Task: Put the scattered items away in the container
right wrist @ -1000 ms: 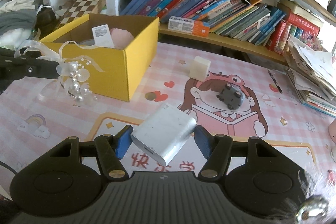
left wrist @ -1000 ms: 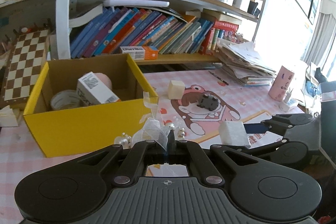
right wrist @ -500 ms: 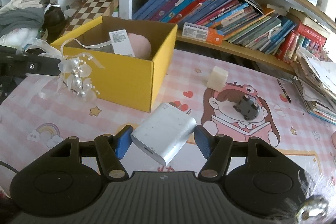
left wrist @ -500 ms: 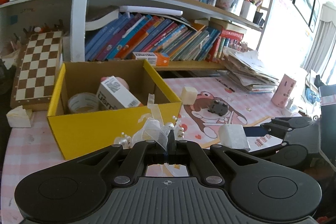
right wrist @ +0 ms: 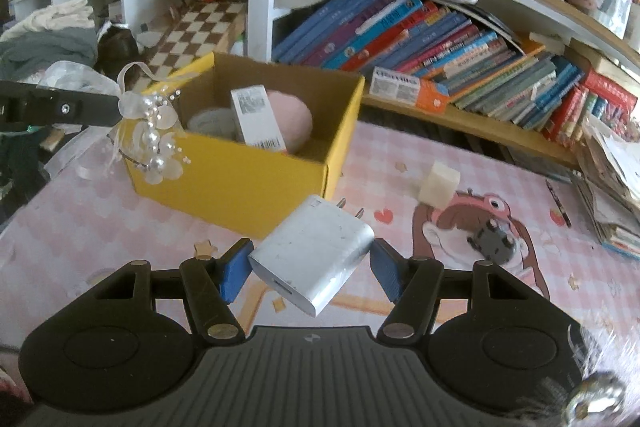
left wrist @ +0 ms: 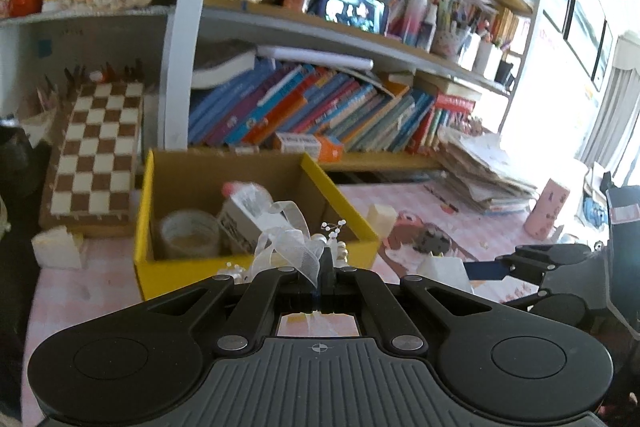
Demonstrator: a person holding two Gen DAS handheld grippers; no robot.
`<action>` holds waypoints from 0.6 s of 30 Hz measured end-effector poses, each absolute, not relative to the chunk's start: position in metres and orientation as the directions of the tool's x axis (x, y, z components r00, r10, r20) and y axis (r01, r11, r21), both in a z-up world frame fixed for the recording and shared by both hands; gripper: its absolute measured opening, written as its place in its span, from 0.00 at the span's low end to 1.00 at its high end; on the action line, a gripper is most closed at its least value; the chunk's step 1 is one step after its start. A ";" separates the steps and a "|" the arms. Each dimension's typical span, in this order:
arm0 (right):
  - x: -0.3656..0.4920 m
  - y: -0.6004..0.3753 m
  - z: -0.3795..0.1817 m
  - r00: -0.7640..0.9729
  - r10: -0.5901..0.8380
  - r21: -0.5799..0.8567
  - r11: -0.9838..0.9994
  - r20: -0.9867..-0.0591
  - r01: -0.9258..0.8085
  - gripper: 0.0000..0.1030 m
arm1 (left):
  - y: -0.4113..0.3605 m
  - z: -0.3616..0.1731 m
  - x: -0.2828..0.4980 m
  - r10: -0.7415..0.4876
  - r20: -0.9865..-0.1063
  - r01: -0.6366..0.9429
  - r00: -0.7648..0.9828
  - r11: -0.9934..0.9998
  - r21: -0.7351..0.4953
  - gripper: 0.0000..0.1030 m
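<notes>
A yellow cardboard box (left wrist: 256, 267) (right wrist: 240, 179) stands on the pink mat; a tape roll (left wrist: 188, 235), a white carton (right wrist: 256, 119) and a pink round thing (right wrist: 292, 119) lie inside. My left gripper (left wrist: 328, 263) is shut on a white ribbon-and-pearl ornament (left wrist: 292, 247) (right wrist: 156, 131), held at the box's near rim. My right gripper (right wrist: 308, 267) is shut on a white plug charger (right wrist: 316, 251), held above the mat in front of the box. A cream cube (right wrist: 438, 183) and a small grey toy (right wrist: 494, 239) lie on the mat.
A bookshelf full of books (right wrist: 420, 47) runs behind the box. A chessboard (left wrist: 100, 147) leans at the left. A paper stack (left wrist: 480, 179) and a pink cup (left wrist: 546, 211) sit at the right. A white block (left wrist: 56, 247) lies left of the box.
Both grippers have risen and moved toward the box with their loads. The ornament now hangs at the box's rim, and the charger is closer to the box's front corner.
</notes>
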State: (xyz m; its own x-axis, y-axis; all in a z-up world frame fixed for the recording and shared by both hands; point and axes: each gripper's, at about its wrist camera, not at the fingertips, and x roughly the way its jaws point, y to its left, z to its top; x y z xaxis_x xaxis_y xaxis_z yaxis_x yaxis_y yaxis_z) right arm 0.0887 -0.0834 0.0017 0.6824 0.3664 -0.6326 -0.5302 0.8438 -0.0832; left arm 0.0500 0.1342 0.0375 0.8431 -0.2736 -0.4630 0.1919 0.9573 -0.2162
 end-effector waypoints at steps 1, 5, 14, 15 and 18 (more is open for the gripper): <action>0.090 -0.081 0.005 0.685 0.372 -0.084 0.842 -0.626 -0.534 0.60 | 0.137 0.042 0.052 -0.272 -0.452 0.194 0.850 0.958 -0.212 0.00; 0.101 -0.071 0.017 0.695 0.396 -0.093 0.828 -0.600 -0.553 0.60 | 0.146 0.057 0.063 -0.257 -0.407 0.194 0.877 0.963 -0.189 0.00; 0.130 -0.045 0.042 0.712 0.439 -0.129 0.796 -0.548 -0.591 0.60 | 0.163 0.062 0.098 -0.224 -0.378 0.164 0.898 0.969 -0.184 0.00; 0.134 -0.042 0.043 0.713 0.441 -0.135 0.794 -0.545 -0.593 0.60 | 0.165 0.060 0.102 -0.223 -0.383 0.159 0.897 0.969 -0.191 0.00; 0.147 -0.034 0.045 0.715 0.443 -0.148 0.787 -0.541 -0.599 0.60 | 0.169 0.051 0.114 -0.211 -0.401 0.141 0.891 0.970 -0.197 0.00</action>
